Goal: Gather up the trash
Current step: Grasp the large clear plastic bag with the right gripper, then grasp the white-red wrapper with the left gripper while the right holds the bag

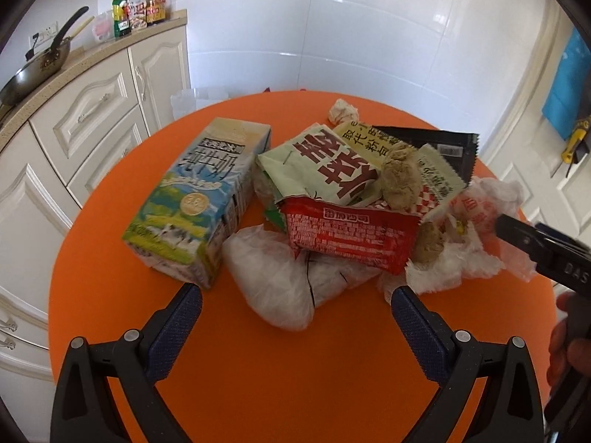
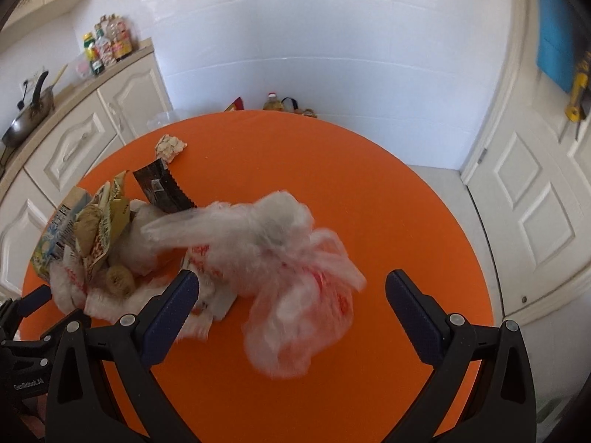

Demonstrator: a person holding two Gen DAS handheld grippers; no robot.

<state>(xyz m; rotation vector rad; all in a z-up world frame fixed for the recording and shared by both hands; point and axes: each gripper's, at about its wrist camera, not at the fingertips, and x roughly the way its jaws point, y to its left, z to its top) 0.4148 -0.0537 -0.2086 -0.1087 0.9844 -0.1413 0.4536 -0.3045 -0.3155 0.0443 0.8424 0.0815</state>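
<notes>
Apparently the gathering step is only starting: on the round orange bench (image 1: 110, 192) the rubbish sits heaped mid-frame, none of it lifted. Largest is the stiff, boxy blue-and-green milk carton (image 1: 195, 199), then slick crinkly red and green snack wrappers (image 1: 351, 236), then the thin, blurred white-and-red plastic bag (image 2: 295, 280) at centre of the right view. Both the left hand-held gripper (image 1: 295, 306) and right hand-held gripper (image 2: 291, 295) are spread wide, pinching nothing; next, one should close gently on the limp film.
</notes>
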